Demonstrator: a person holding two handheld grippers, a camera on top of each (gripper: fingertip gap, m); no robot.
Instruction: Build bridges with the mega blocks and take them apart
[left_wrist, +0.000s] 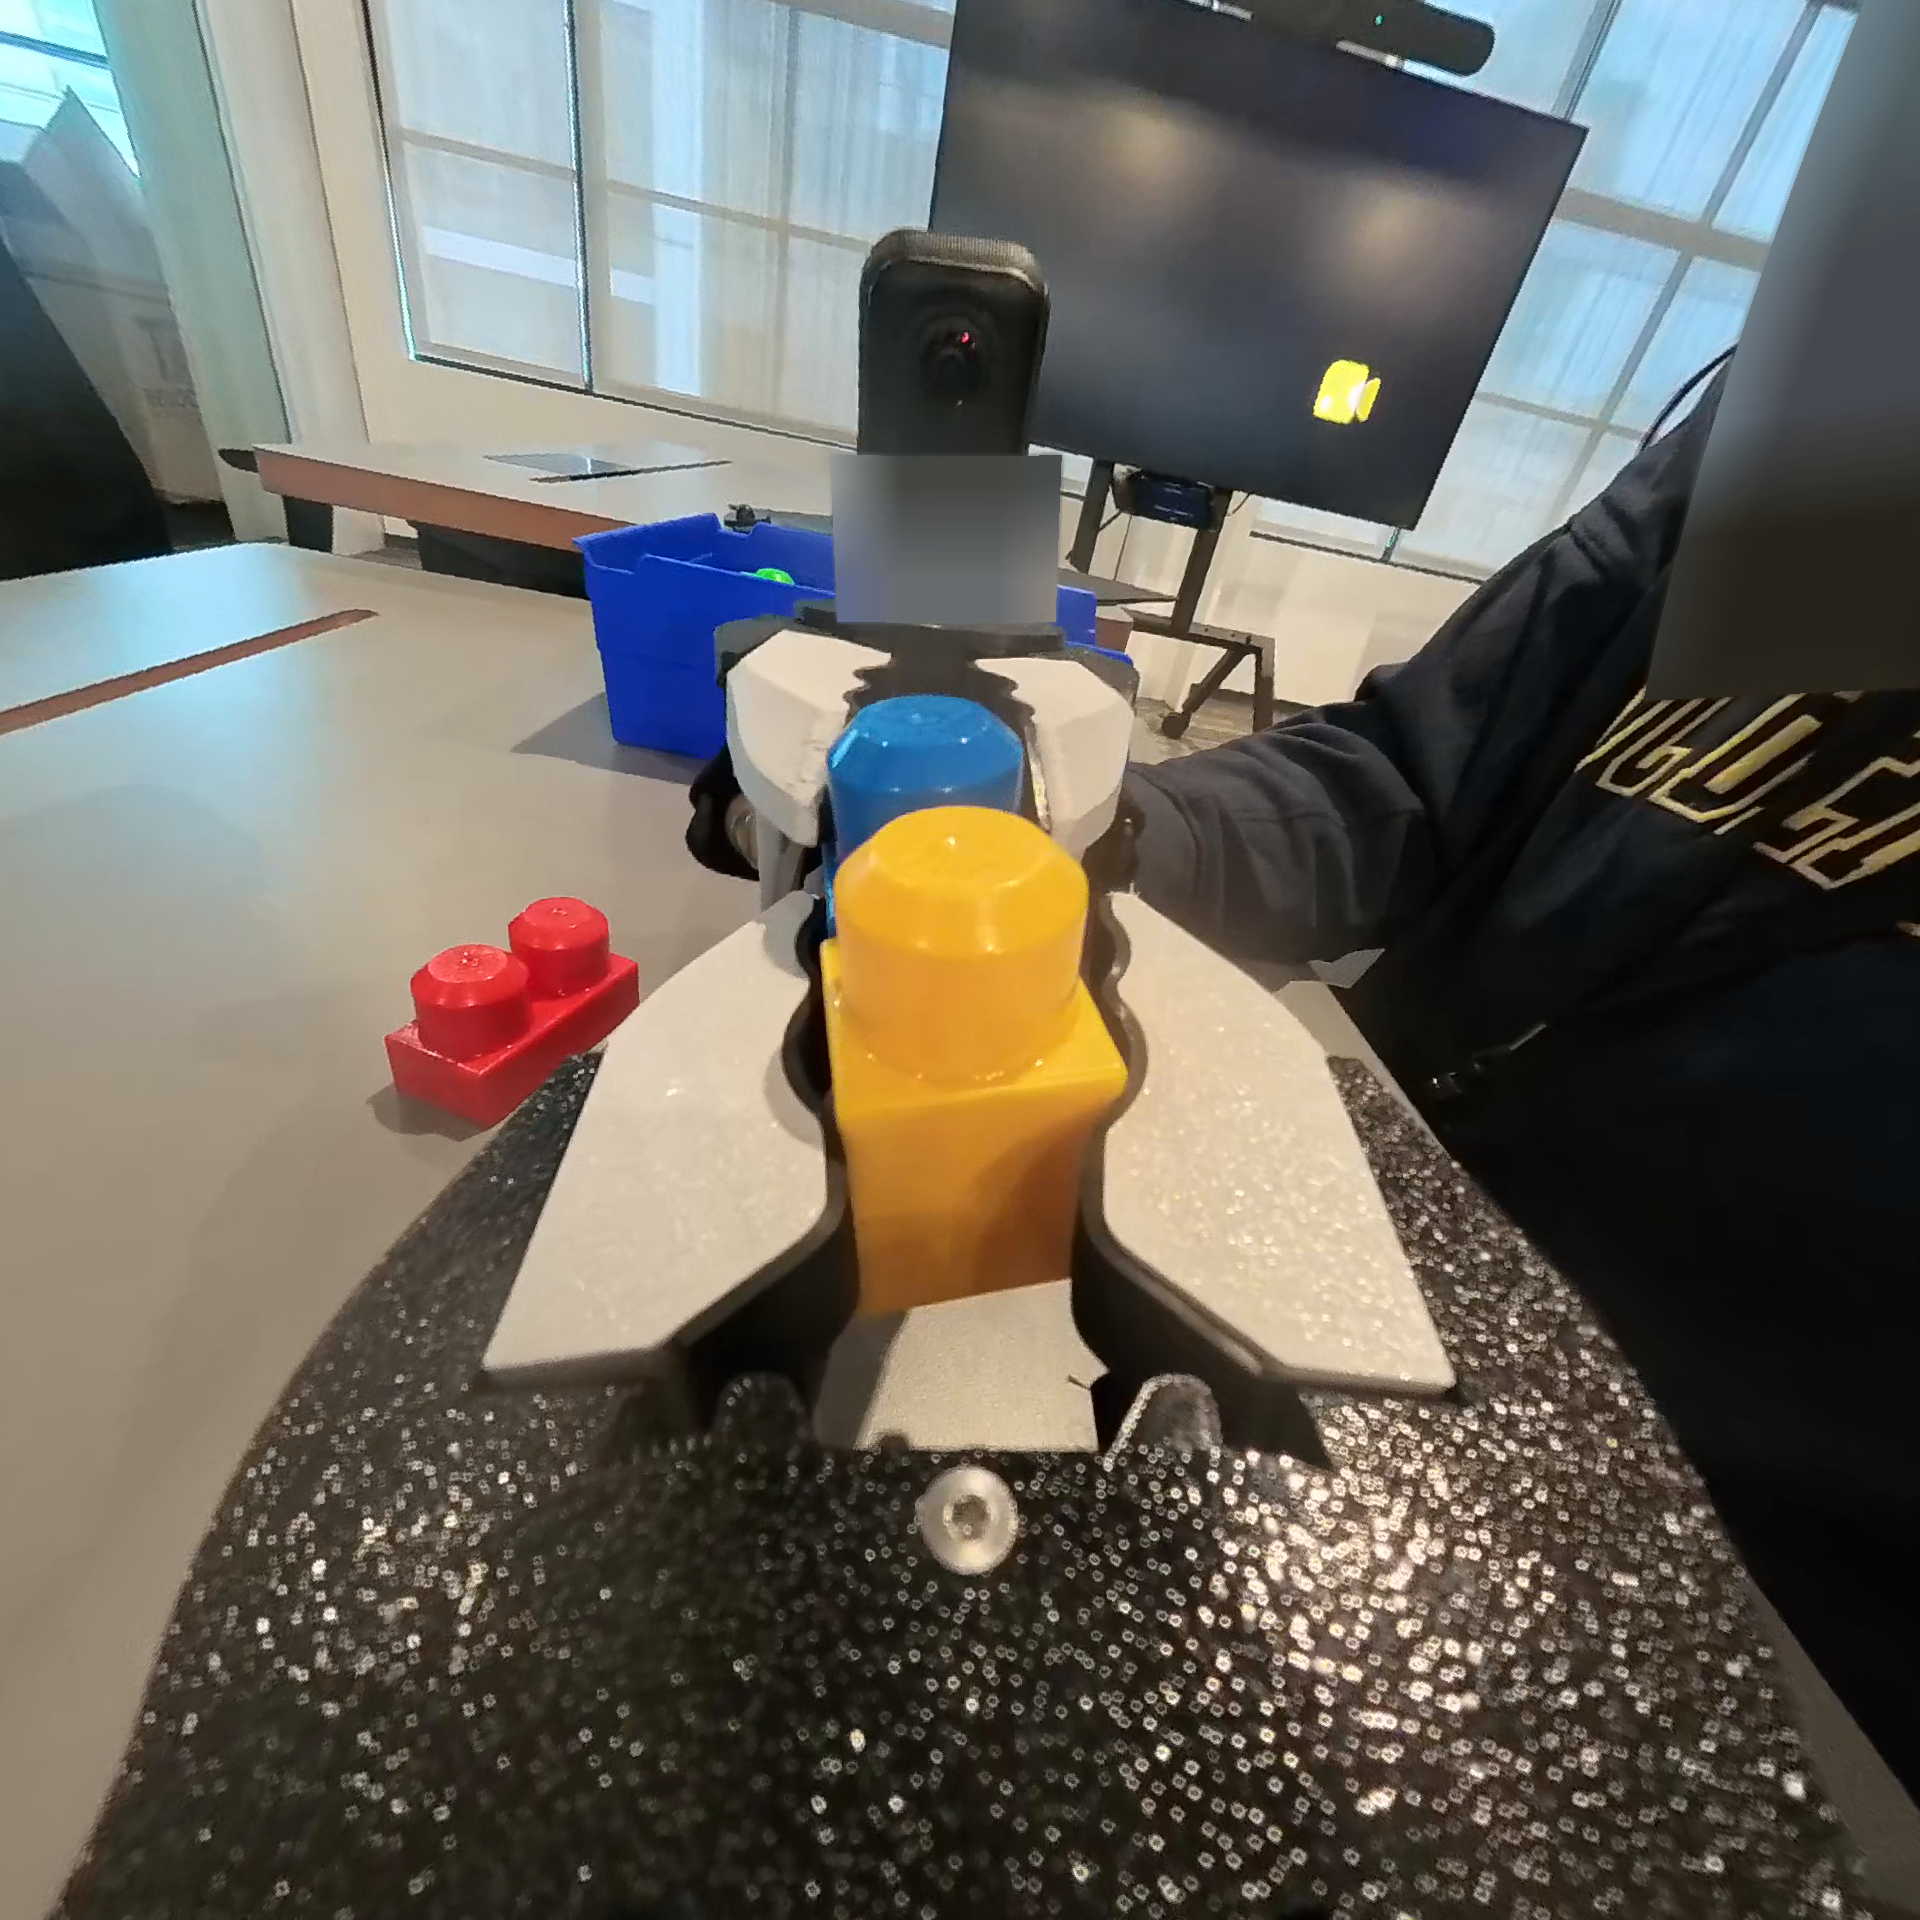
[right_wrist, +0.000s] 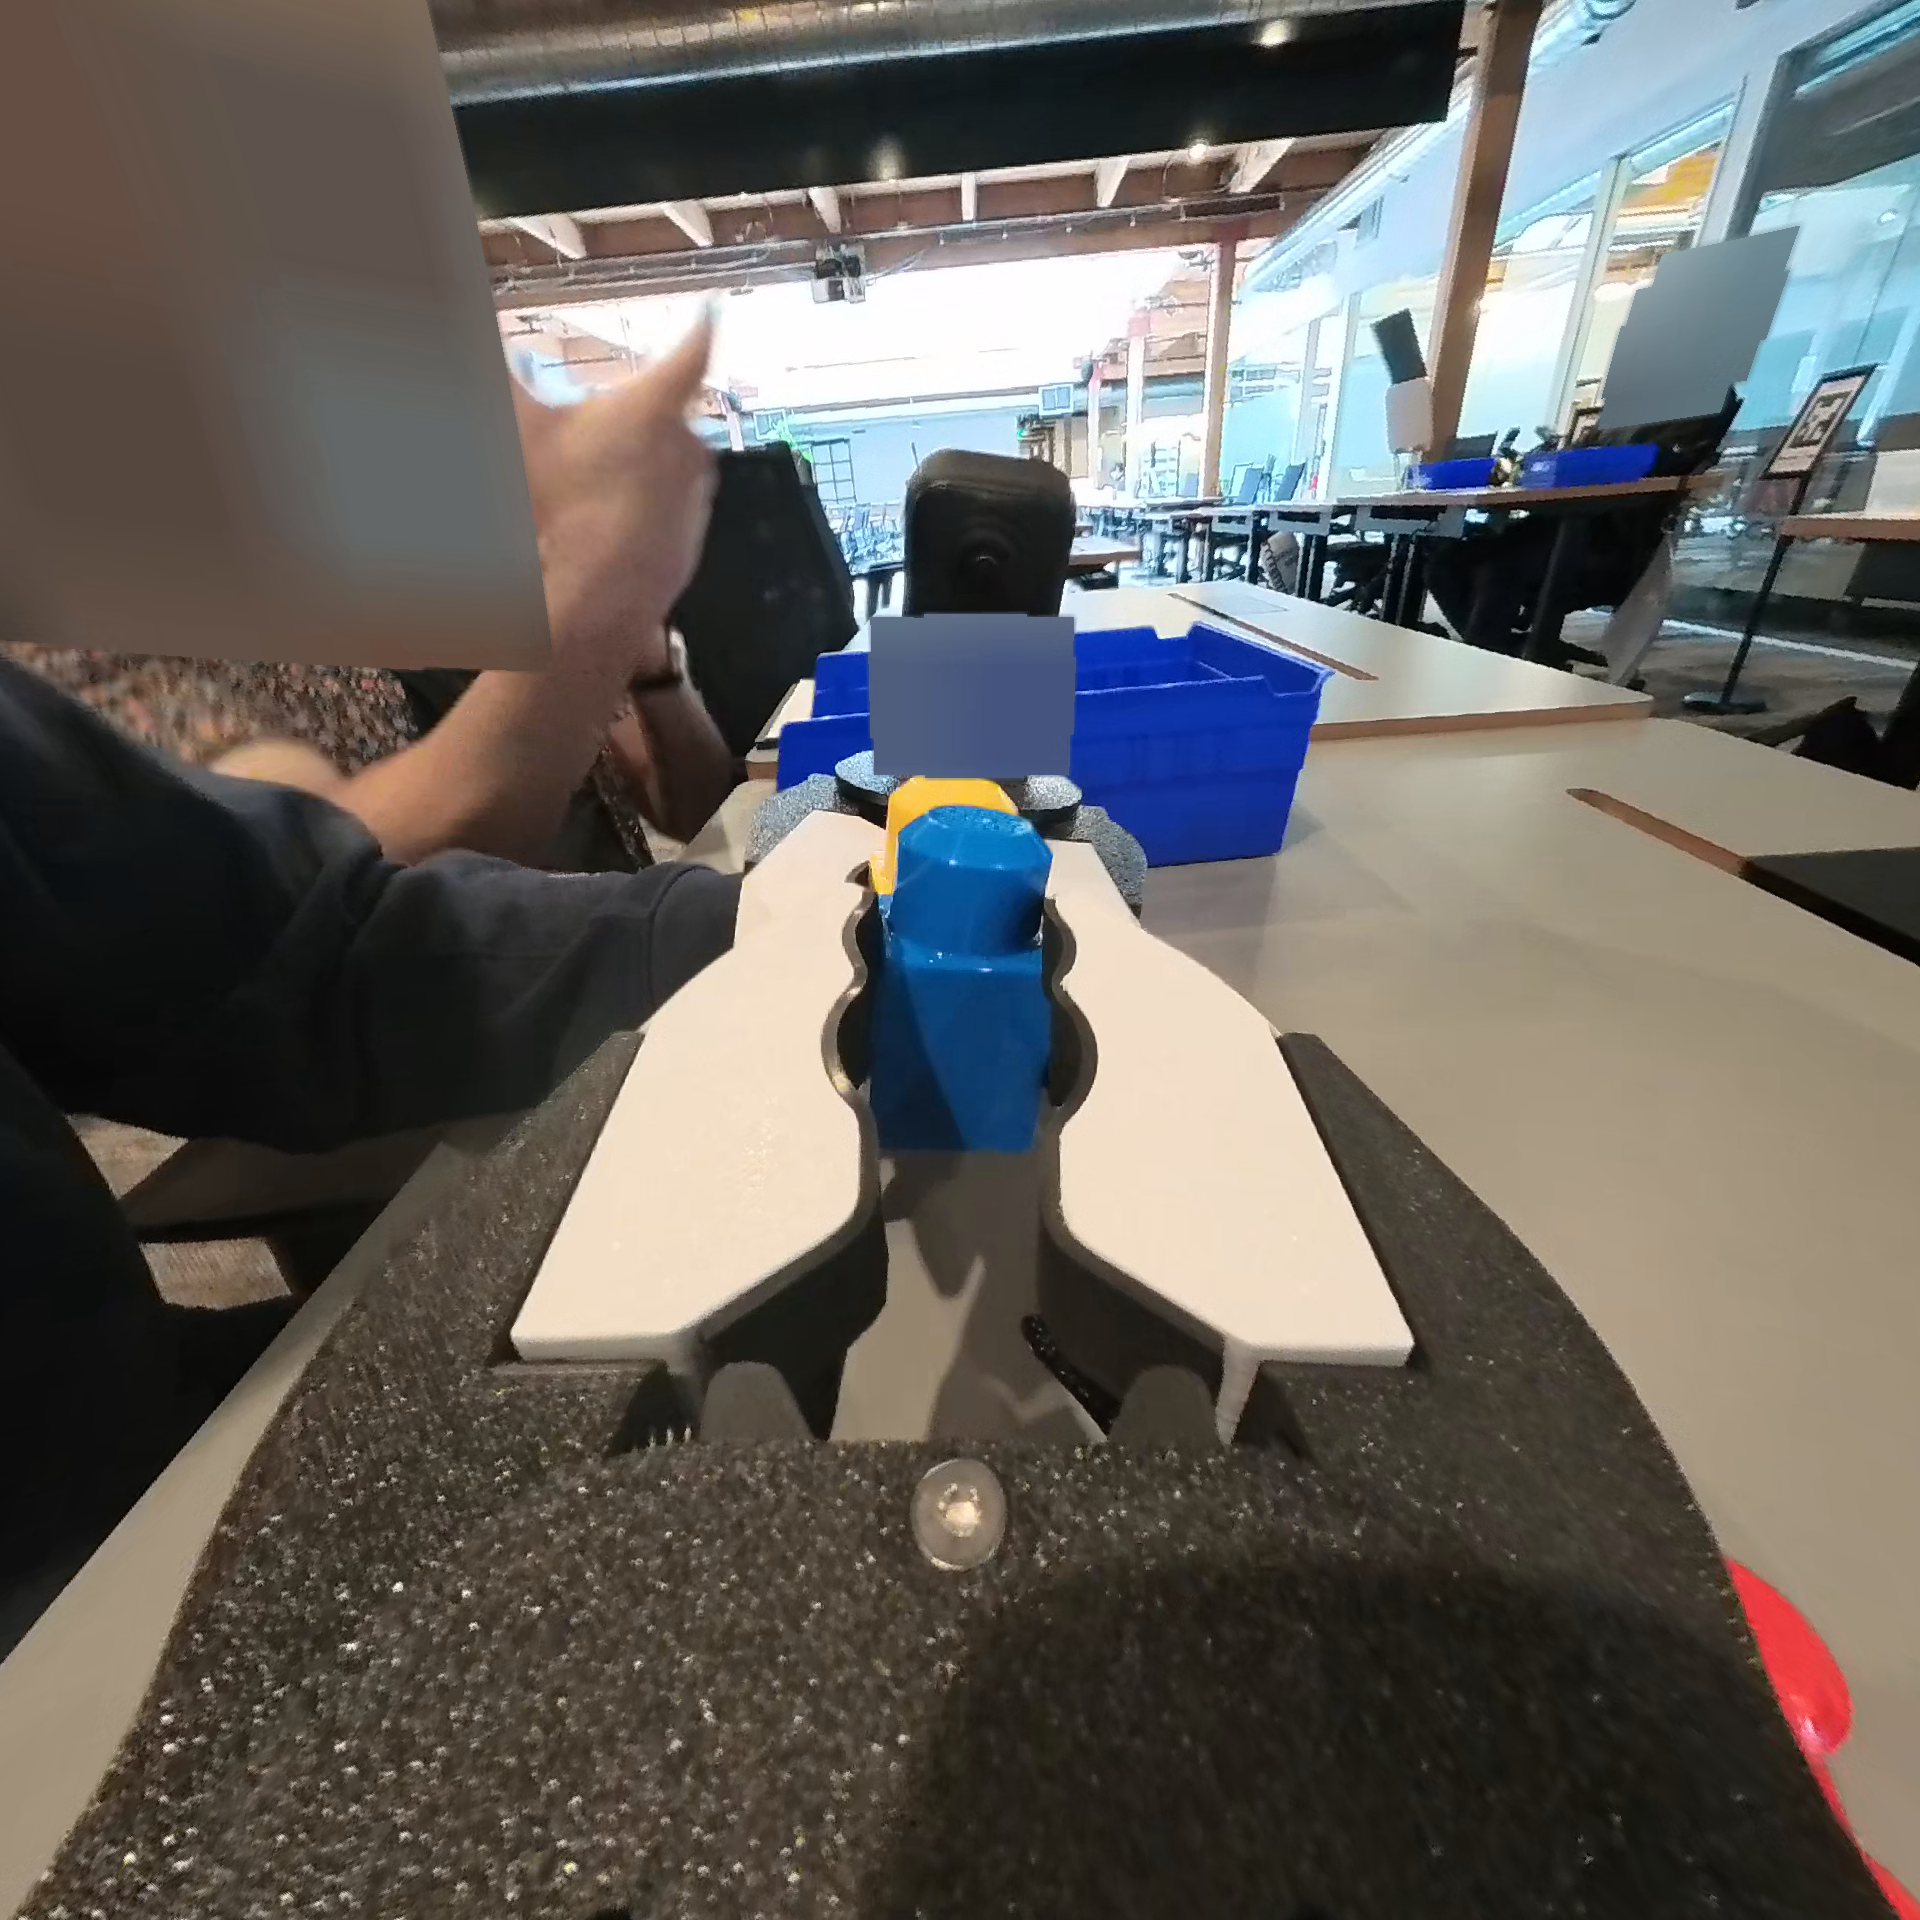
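The left gripper (left_wrist: 961, 1039) is clenched on a yellow block (left_wrist: 971, 1122), its pale fingers (left_wrist: 686, 1122) pressed against the block's two sides so that the single round stud stands up between them. Facing it from the far side, the right gripper (right_wrist: 961, 997) grasps a blue block (right_wrist: 956, 1039) the same way, its fingers (right_wrist: 727, 1091) closed on the block's flanks. The two grippers meet nose to nose above the bench (left_wrist: 260, 790), and the blue block sits just beyond the yellow one, the two touching or very nearly so; whether they are joined cannot be told. In the left wrist view the right gripper's white fingertips show on either side of the blue stud, with a black camera (left_wrist: 951, 343) mounted behind them. A red block (left_wrist: 509, 1008) with two studs lies flat on the bench, to the left of the left gripper and near it, apart from the held pair. Farther off on the bench stands a blue bin (left_wrist: 665, 644), with a small green thing inside it. A person's dark sleeve (left_wrist: 1351, 831) reaches in from the right behind the right gripper. A dark screen (left_wrist: 1247, 291) on a wheeled stand is in the far background before the windows
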